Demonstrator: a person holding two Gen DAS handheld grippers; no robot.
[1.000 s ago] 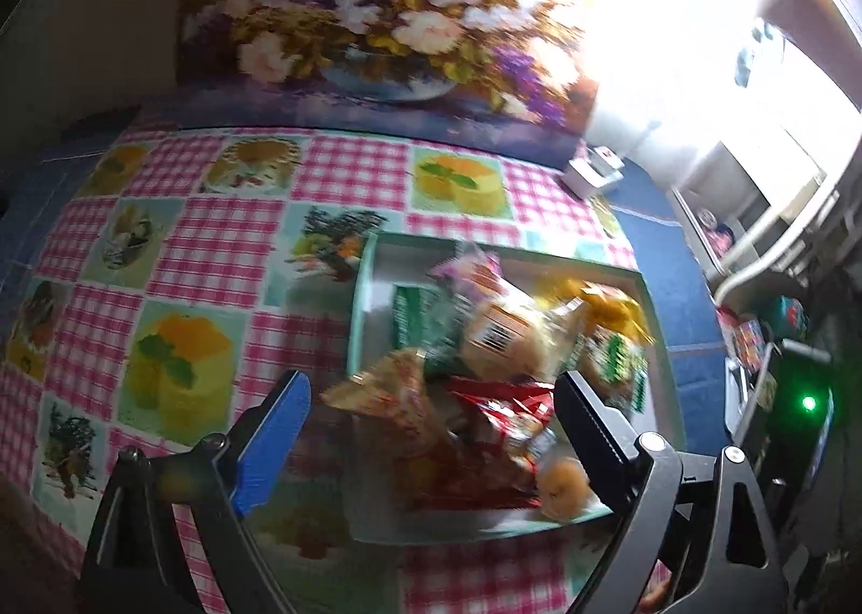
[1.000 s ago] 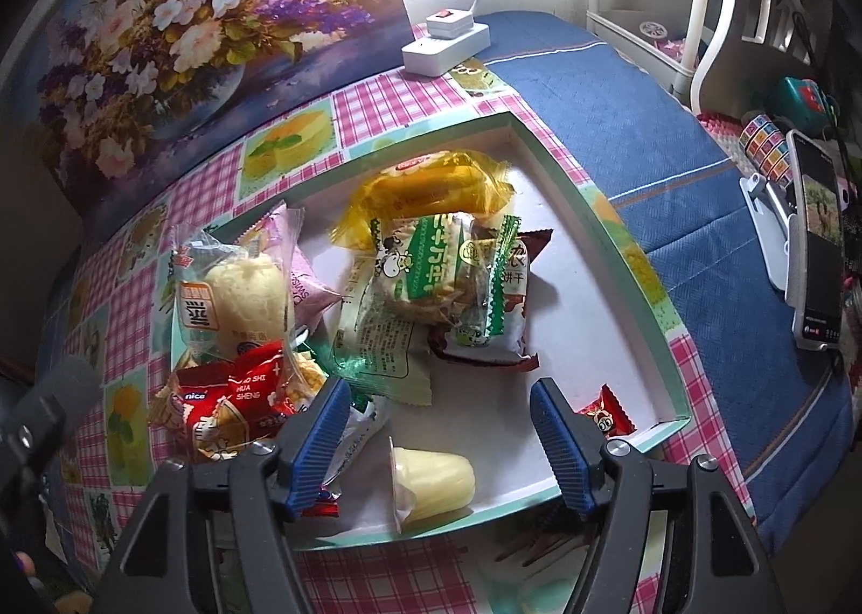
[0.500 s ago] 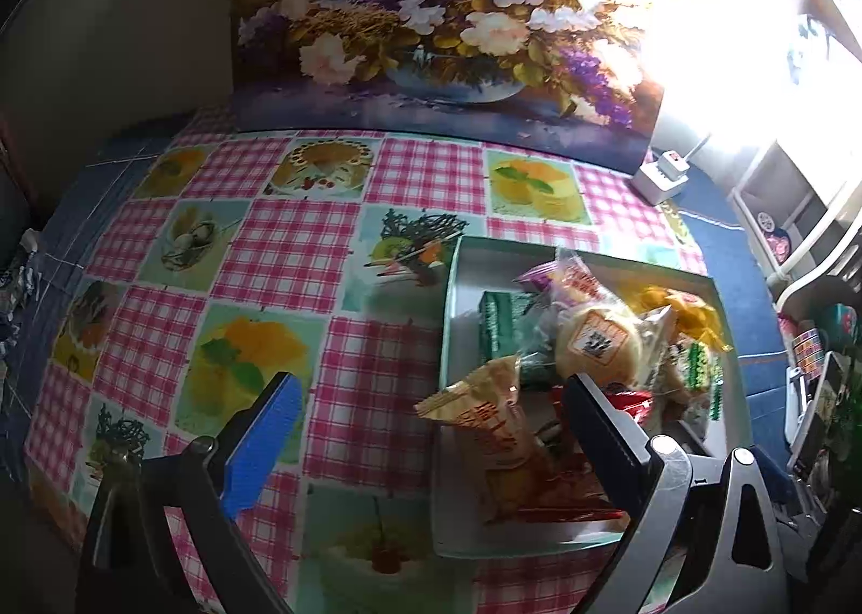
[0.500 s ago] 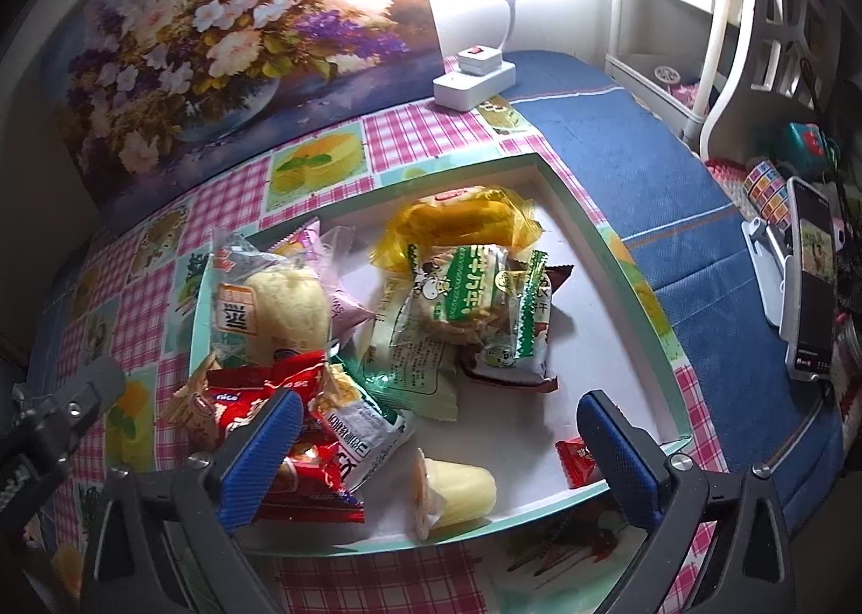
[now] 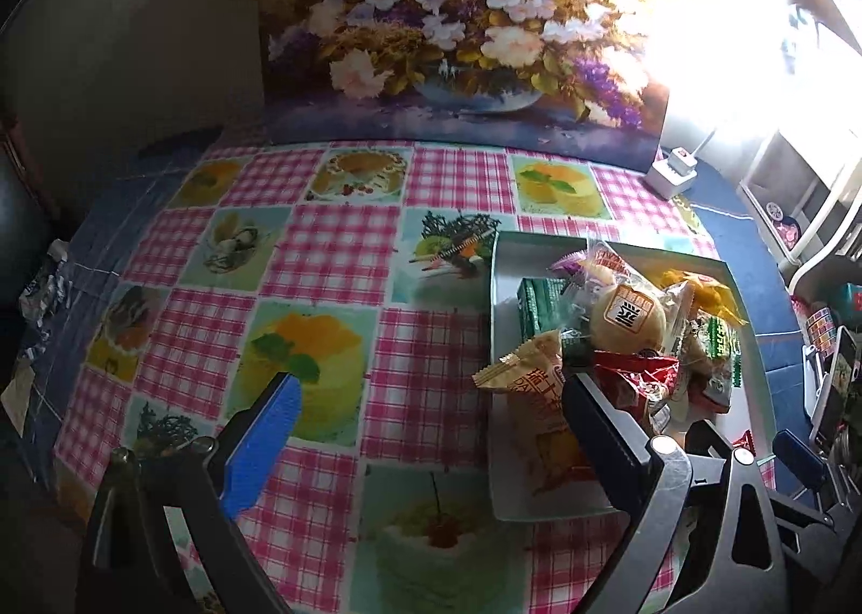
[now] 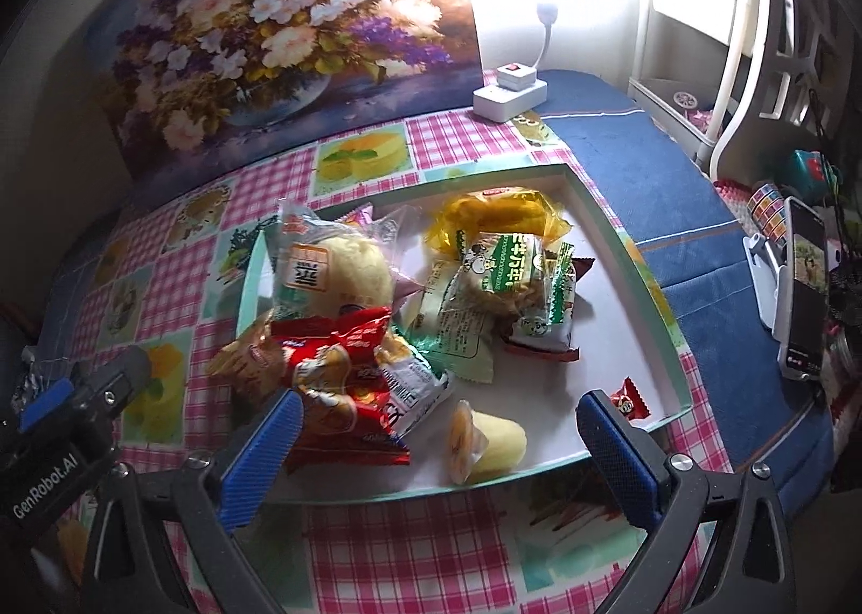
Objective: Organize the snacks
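Blue pads on both claws are sitting wide apart with nothing between them. The right claw is hanging over the near edge of the tray, and the jelly cup is lying on its side right between the fingers but not touched. The red bag is sitting just beside the left-hand pad, with the round bun behind it and the green pack and yellow bag further back. A small red candy is resting by the right-hand pad.

The left claw is hovering over the checked cloth; the tray's left wall is just inside its right finger, which is covering part of an orange pack. Only this view is showing the bare stretch of cloth on the left. The jelly cup is hidden here. Only the right view is showing the phone on its stand. The flower painting is standing behind, and the window glare is washing out the far right.
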